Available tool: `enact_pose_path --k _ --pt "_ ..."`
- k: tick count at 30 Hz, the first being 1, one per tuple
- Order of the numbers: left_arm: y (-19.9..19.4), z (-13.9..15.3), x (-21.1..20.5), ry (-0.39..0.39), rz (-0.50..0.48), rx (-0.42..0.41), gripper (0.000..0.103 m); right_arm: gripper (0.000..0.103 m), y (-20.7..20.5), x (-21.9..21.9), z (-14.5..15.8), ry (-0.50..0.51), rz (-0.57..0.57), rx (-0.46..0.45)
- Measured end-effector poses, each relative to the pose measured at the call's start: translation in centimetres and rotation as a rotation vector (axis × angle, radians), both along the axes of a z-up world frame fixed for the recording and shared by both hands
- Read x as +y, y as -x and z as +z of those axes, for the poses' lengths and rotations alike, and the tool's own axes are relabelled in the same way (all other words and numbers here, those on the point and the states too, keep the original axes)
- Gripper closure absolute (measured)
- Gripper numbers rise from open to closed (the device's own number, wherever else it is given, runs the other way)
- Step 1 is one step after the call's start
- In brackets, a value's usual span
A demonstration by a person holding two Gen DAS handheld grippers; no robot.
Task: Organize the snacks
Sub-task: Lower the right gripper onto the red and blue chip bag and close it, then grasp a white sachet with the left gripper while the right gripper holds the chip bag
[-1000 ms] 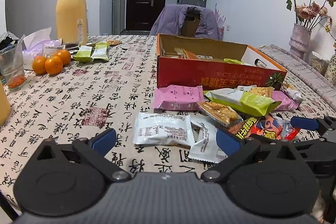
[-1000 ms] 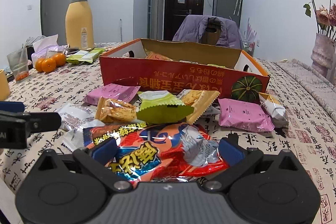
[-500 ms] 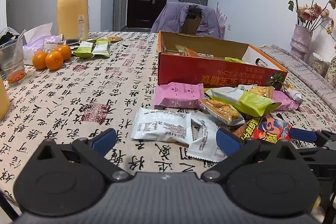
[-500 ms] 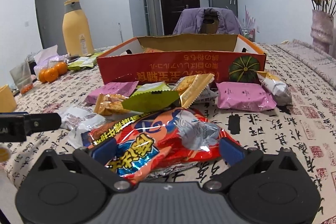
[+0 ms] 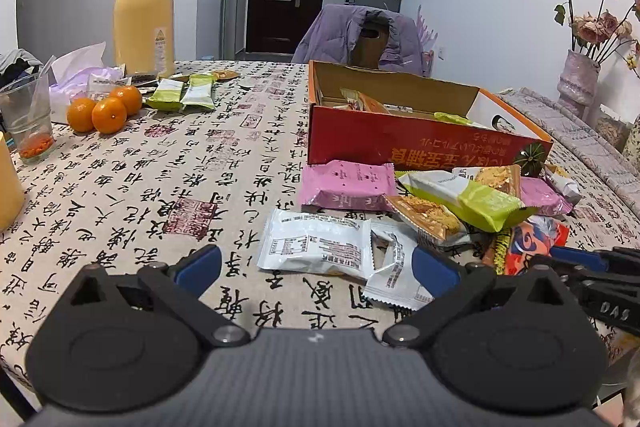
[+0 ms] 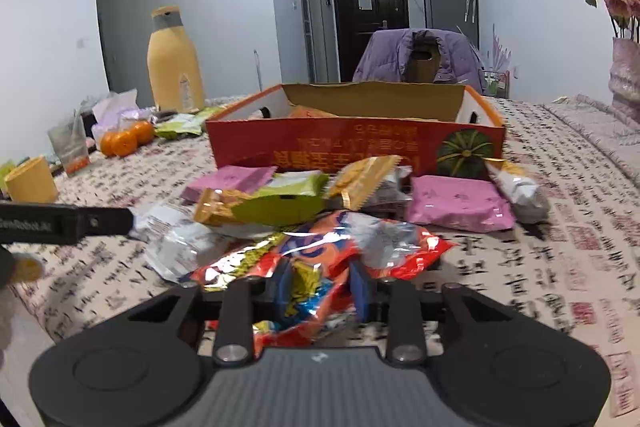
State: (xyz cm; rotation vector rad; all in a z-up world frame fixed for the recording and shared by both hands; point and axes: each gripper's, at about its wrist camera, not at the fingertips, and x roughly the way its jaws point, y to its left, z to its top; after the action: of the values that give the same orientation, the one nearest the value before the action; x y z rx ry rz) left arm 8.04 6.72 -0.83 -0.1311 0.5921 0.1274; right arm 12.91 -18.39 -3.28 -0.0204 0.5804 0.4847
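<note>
My right gripper [image 6: 320, 287] is shut on the near end of a red foil snack bag [image 6: 340, 251], which crumples between the blue pads. The bag lies at the front of a heap of snack packets: pink [image 6: 460, 203], green [image 6: 280, 203], orange [image 6: 360, 179] and white [image 6: 172, 231]. Behind the heap stands an open red cardboard box [image 6: 352, 143] with a few packets inside. My left gripper [image 5: 316, 263] hangs open over the tablecloth, with a white packet [image 5: 316, 247] just ahead of its pads. In the left wrist view the red bag [image 5: 528, 247] and right gripper [image 5: 580, 259] sit at the right.
At the back left stand a tall yellow bottle [image 5: 144, 15], three oranges [image 5: 104, 107], a plastic cup [image 5: 28, 123] and two green packets [image 5: 180, 95]. A vase of dried flowers [image 5: 576, 83] stands far right. A chair with a purple jacket [image 5: 360, 35] is behind the table.
The right gripper's jaws have closed from wide open onto the red bag, and the gripper has edged forward toward the heap. The left gripper has stayed open and in place.
</note>
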Motion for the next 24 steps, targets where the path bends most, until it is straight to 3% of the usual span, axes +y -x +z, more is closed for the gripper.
enact_pose_path --k 1,2,3,4,5,6,12,17,24 --pt "0.0 0.1 0.1 0.001 0.001 -0.002 0.0 0.074 -0.1 -0.4 0.3 -0.005 -0.004 0.009" --pt "0.1 0.2 0.1 0.002 0.003 -0.005 0.0 0.067 -0.1 -0.8 0.6 -0.015 -0.014 0.013" --pt "0.1 0.3 0.1 0.004 0.006 -0.008 0.0 0.046 -0.1 -1.0 1.0 -0.024 -0.022 0.011" --pt "0.1 0.4 0.1 0.006 0.008 -0.013 0.0 0.033 0.0 -1.0 1.3 -0.032 -0.033 0.004" --pt "0.2 0.6 0.2 0.008 0.01 -0.019 0.0 0.011 0.0 -0.9 1.7 -0.038 -0.05 -0.007" --pt "0.2 0.8 0.2 0.009 0.012 -0.025 0.0 0.006 0.1 -0.5 2.1 -0.038 -0.061 -0.019" --pt "0.4 0.8 0.4 0.017 0.023 -0.028 0.0 0.007 -1.4 3.9 1.8 0.036 -0.146 0.005" --pt "0.5 0.6 0.8 0.031 0.031 -0.021 0.0 0.009 -2.0 7.8 -0.2 0.224 -0.218 -0.044" --pt "0.3 0.2 0.8 0.037 0.012 -0.017 0.0 0.009 -0.8 5.4 -1.0 0.25 -0.17 -0.042"
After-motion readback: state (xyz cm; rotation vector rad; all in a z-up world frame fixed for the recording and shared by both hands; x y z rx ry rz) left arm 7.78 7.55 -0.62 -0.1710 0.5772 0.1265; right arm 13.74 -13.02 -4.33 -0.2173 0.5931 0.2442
